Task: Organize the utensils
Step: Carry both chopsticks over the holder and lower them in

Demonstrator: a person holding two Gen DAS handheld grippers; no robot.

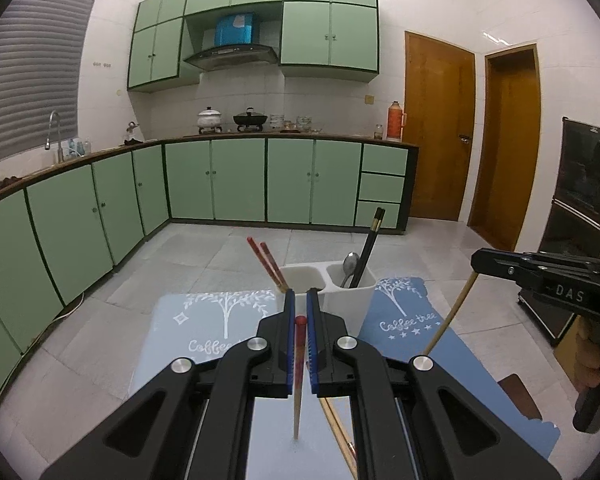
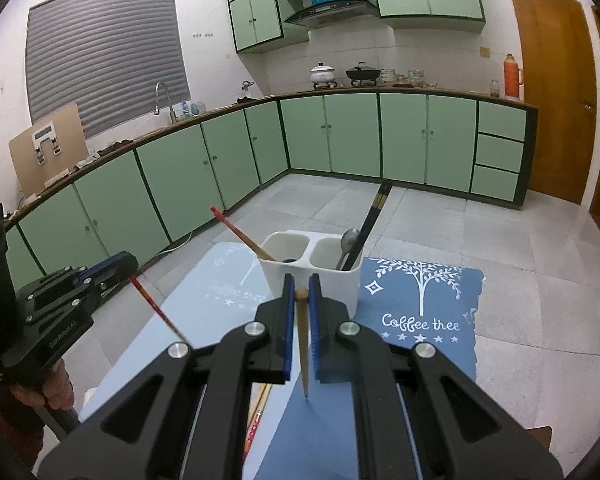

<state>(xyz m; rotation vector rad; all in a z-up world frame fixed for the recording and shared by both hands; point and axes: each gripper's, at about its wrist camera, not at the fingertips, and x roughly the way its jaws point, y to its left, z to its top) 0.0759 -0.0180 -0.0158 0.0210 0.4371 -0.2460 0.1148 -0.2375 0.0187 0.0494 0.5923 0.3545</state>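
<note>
Holder (image 1: 350, 294): white, two compartments, on the table straight ahead of both grippers; left compartment holds red chopsticks (image 1: 270, 266), right one a spoon (image 1: 350, 266) and black chopsticks (image 1: 370, 246).
Left gripper (image 1: 299, 322): pinches a red-tipped chopstick (image 1: 299, 368), long axis near upright, point down.
Right gripper (image 2: 301, 298): pinches a plain chopstick (image 2: 303, 356), also near upright.
Nearer: judged about equal; the holder lies just beyond both.
Table: loose chopsticks (image 1: 340, 432) lie below.

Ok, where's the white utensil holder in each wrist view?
Left wrist: white utensil holder sits centre, just beyond the jaws, slightly right.
Right wrist: holder sits centre, just beyond the jaws.
Shared landmark: the black chopsticks leaning out of its right compartment.
</note>
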